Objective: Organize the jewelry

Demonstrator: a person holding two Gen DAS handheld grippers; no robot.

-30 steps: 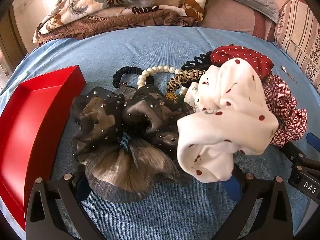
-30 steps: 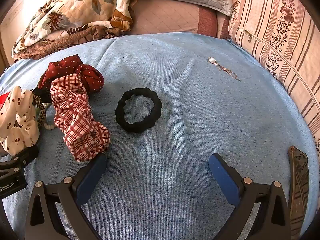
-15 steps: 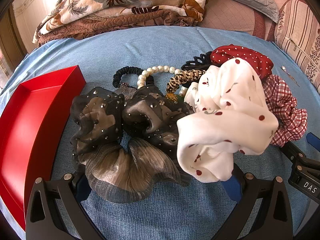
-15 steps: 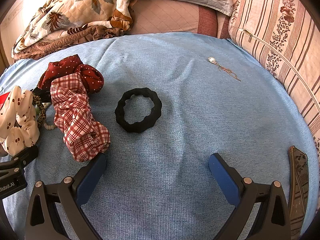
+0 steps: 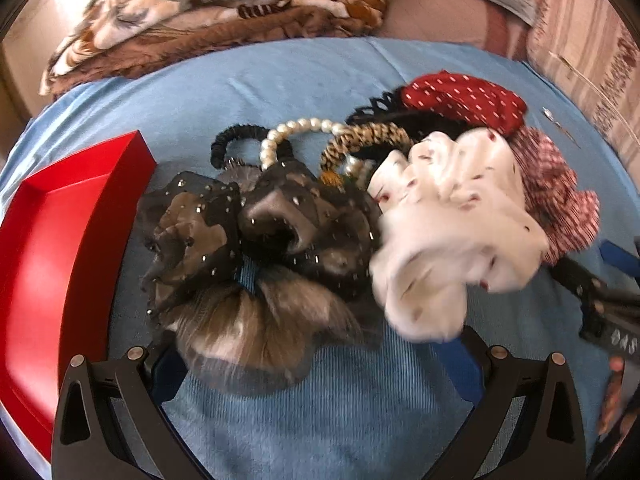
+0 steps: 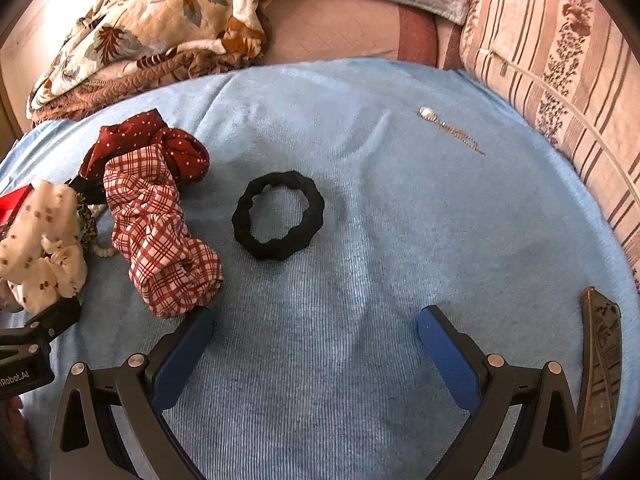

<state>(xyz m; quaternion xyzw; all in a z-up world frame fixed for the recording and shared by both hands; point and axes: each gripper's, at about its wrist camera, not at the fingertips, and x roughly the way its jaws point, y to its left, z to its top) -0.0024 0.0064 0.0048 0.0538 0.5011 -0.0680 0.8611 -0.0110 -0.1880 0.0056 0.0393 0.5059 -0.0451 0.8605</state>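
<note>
The left gripper (image 5: 316, 356) is spread wide and holds nothing, its fingers low over a blue blanket (image 5: 280, 80) on a bed, bracketing the near edges of a heap of hair accessories. At far left lies a red tray (image 5: 52, 248), nothing visible in it, the likely home for the pieces. Just right of it, a sheer grey-brown beaded scrunchie (image 5: 248, 248) sits between the fingers, touching a white cherry-print scrunchie (image 5: 452, 240). Behind them are a black elastic (image 5: 236, 136), a pearl bracelet (image 5: 296, 130) and a leopard-print band (image 5: 368, 136), tangled together. This view is blurred.

Further right lie a red dotted scrunchie (image 6: 160, 148), a red plaid scrunchie (image 6: 160, 236), a black ridged hair ring (image 6: 278, 216) lying alone, and a pearl drop earring (image 6: 448, 128) near the striped pillow (image 6: 560, 80). The right gripper (image 6: 316, 344) is also wide and holds nothing.

For a clean pickup, the left gripper should close on one thick fold of the grey scrunchie only, lift slowly, and check nothing snags on the beads.
</note>
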